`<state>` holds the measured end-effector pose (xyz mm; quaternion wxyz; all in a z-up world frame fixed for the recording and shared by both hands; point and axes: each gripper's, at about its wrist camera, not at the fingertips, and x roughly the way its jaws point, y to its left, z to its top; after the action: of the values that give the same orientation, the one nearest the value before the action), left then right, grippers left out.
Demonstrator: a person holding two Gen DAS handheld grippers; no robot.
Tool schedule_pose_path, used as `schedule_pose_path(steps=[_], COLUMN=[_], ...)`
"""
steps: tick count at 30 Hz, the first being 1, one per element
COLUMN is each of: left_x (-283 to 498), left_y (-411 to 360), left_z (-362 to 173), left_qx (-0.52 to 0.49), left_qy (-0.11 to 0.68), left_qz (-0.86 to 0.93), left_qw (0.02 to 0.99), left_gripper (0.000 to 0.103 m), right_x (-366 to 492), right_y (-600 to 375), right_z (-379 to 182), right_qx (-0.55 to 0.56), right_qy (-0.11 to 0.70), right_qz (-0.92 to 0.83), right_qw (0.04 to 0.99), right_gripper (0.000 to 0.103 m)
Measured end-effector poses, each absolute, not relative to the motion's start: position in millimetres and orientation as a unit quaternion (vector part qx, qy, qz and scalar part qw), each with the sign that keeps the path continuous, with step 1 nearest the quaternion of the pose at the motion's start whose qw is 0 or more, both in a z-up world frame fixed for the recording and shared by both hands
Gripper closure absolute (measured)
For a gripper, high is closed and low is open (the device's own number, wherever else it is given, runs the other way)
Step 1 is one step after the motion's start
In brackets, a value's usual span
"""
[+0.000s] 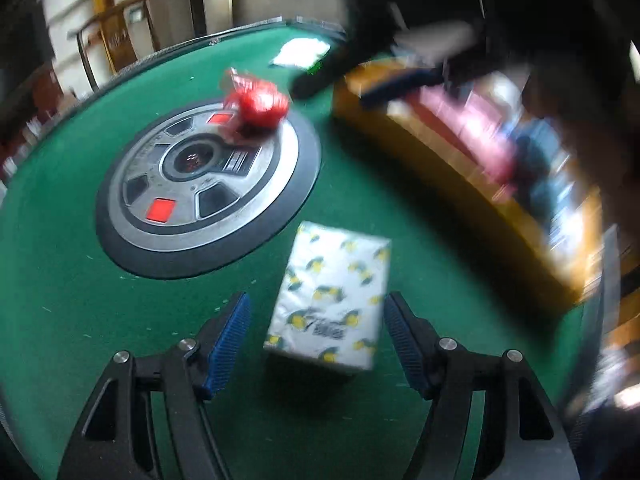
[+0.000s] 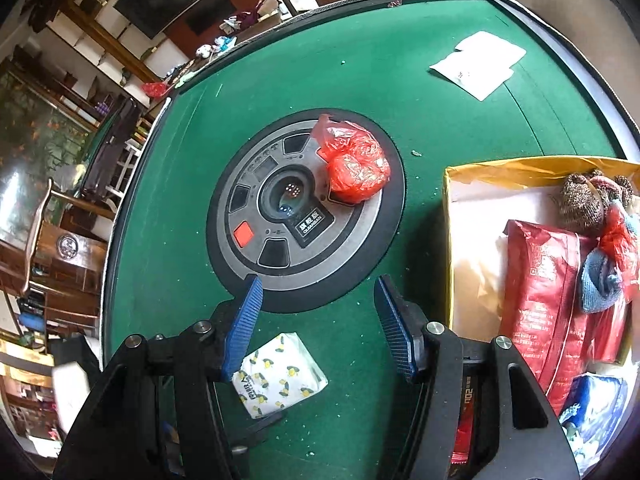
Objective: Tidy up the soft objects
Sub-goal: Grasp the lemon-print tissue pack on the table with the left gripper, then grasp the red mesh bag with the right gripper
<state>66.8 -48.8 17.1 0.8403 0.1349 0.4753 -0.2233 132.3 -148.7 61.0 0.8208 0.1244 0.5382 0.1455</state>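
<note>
Tissue pack [image 1: 330, 296], white w/ lemon print, lies flat on the green felt table [image 1: 60, 280], between the round centre console [image 1: 208, 184] and the table's near edge, just beside the console's rim. Dark logo on the pack's wrapper is too blurred to read in the left wrist view; in the right wrist view the same pack [image 2: 280, 376] shows a dark printed strip, also not legible.

Left gripper [image 1: 318, 340] sits above the pack, jaws wide, blue pads either side, not touching it. Right gripper [image 2: 318, 320] is half-wide, nothing between the pads; its left finger covers one corner of the pack.

Red plastic bag [image 2: 356, 164], knotted, rests on the console's far rim. Console label reads "QUANSAN" under some characters; a red button sits near it.

Yellow box [image 2: 520, 168] at the table's right edge holds a red foil pack [image 2: 540, 300] w/ QR code and small unreadable print, a brown plush [image 2: 580, 204], blue knit cloth [image 2: 600, 280], and a blue-white pack cut off at the frame. In the left view the box is motion-smeared. White paper [image 2: 480, 64] lies near the far right corner.
</note>
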Motion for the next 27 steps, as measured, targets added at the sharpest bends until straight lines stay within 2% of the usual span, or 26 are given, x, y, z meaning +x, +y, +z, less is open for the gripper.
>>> schedule_pose_path(steps=[3, 5, 6, 8, 9, 17, 20, 27], left_x=[66, 74, 77, 84, 88, 106, 109, 97], left_y=[-63, -61, -57, -47, -42, -21, -23, -11], left_z=[11, 7, 4, 2, 2, -3, -4, 8], left_qx=[0.184, 0.156, 0.138, 0.109, 0.097, 0.057, 0.056, 0.046], left_qy=[0.446, 0.449, 0.452, 0.453, 0.454, 0.460, 0.460, 0.447], left_qz=[-0.187, -0.174, -0.169, -0.159, -0.151, -0.102, -0.100, -0.081], left_qw=[0.856, 0.862, 0.865, 0.870, 0.873, 0.880, 0.881, 0.890], left_gripper=[0.027, 0.027, 0.028, 0.047, 0.051, 0.051, 0.051, 0.051], right_x=[141, 150, 157, 172, 181, 243, 241, 194], right_y=[-144, -140, -137, -135, -135, -130, -120, -111], right_z=[61, 62, 63, 62, 59, 20, 17, 49], right_qx=[0.111, 0.096, 0.090, 0.086, 0.089, 0.077, 0.032, 0.038], right_qy=[0.535, 0.526, 0.523, 0.518, 0.518, 0.555, 0.556, 0.528], right_qz=[0.133, 0.123, 0.118, 0.109, 0.105, 0.065, 0.056, 0.088], right_qw=[0.827, 0.836, 0.839, 0.844, 0.844, 0.826, 0.829, 0.844], right_gripper=[0.044, 0.045, 0.045, 0.045, 0.045, 0.045, 0.064, 0.065])
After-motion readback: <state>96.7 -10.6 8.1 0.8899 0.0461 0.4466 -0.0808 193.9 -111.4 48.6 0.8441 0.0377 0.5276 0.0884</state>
